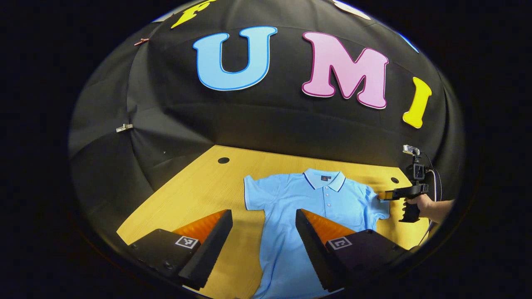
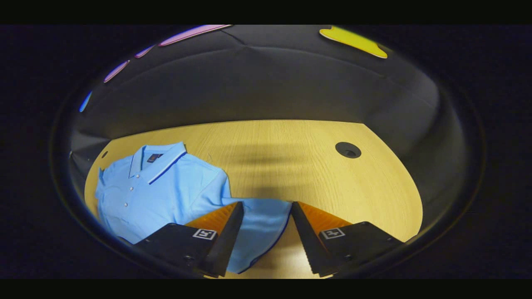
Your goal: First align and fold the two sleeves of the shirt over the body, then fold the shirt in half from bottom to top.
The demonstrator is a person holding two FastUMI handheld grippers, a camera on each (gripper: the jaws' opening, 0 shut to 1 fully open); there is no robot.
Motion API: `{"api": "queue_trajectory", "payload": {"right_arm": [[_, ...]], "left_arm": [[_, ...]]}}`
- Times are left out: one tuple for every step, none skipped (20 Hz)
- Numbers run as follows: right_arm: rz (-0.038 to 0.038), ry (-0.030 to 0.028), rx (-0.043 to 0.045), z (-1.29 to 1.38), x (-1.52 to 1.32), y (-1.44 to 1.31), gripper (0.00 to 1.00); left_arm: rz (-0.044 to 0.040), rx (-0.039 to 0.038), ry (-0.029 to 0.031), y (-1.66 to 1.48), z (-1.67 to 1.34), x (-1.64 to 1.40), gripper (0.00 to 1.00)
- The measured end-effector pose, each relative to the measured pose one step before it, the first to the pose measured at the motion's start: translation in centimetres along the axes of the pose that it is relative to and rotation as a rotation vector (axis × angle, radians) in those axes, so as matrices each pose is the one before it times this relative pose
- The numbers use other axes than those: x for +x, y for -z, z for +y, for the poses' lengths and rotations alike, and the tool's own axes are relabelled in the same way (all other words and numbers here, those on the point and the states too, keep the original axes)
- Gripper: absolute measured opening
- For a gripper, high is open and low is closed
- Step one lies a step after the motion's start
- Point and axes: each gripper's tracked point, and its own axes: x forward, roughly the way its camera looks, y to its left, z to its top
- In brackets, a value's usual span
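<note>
On the wooden table (image 1: 199, 182), I hover both grippers, left gripper (image 1: 264, 245) and right gripper (image 2: 266, 238), jaws apart, over the flat blue shirt (image 1: 307, 207) (sleeve at six o'clock); nothing folded yet.

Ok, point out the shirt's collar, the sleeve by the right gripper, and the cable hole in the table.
collar (image 1: 324, 178): left gripper view, its middle.
sleeve (image 2: 262, 220): right gripper view, cloth between the open jaws.
cable hole (image 2: 348, 150): right gripper view, its centre.

Wooden table (image 1: 199, 182) with round cable holes (image 2: 348, 150); metal clips (image 1: 124, 128) pinned on booth's black cloth wall (image 1: 174, 124).
</note>
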Motion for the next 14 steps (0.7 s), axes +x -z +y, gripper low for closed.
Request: {"api": "queue_trajectory", "payload": {"right_arm": [[-0.00280,0.00508,-0.00072,-0.012,-0.109,0.004,0.67],[-0.00651,0.00834,0.00016,0.173,0.161,-0.002,0.45],[-0.00536,0.00145,-0.01215,0.133,-0.181,-0.079,0.23],[0.00039,-0.00143,-0.00389,0.338,0.085,0.121,0.22],[-0.00337,-0.01440,-0.00061,0.511,0.000,-0.125,0.03],[-0.00119,0.00243,0.00662,0.208,-0.295,-0.017,0.03],[-0.00192,-0.00809,0.01602,0.186,0.268,-0.203,0.05],[-0.00444,-0.00616,0.01320,0.311,-0.154,-0.282,0.05],[-0.01793,0.00292,0.01029,-0.057,-0.447,-0.661,0.05],[-0.02930,0.00277,0.00118,0.188,-0.433,-1.117,0.00],[-0.02563,0.00295,-0.00767,0.246,-0.688,-0.980,0.00],[-0.02586,-0.00233,-0.01281,0.505,-0.849,-1.050,0.00],[-0.02228,-0.00607,-0.02007,0.601,-0.758,-1.010,0.10],[-0.02001,0.00630,-0.05269,1.145,-1.108,-1.020,0.00]], "left_arm": [[0.00346,-0.00156,-0.00258,0.151,-0.009,0.063,0.97],[0.00391,-0.00250,-0.00007,0.283,0.048,0.024,0.97],[0.00094,-0.00308,0.00237,0.141,-0.049,0.053,0.97],[-0.00054,-0.00397,0.00184,0.171,-0.124,0.039,0.98],[0.00292,-0.00437,0.00343,0.207,-0.035,0.019,0.97],[0.00091,-0.00479,0.00246,0.250,0.002,-0.113,0.97],[0.00081,-0.00447,0.00229,0.076,0.056,0.004,0.97],[0.00145,-0.00383,0.00000,0.273,0.086,-0.061,0.97],[0.00311,-0.00412,-0.00232,0.165,0.202,-0.013,0.97],[0.00245,-0.00627,-0.00406,0.229,0.279,-0.038,0.97],[0.00082,-0.00838,-0.00235,-0.030,0.290,-0.053,0.97],[-0.00176,-0.00837,-0.00143,0.013,0.228,-0.177,0.97],[-0.00311,-0.00684,-0.00357,-0.024,0.301,-0.066,0.97],[-0.00621,-0.01257,-0.00914,0.072,0.845,0.049,0.97]]}}
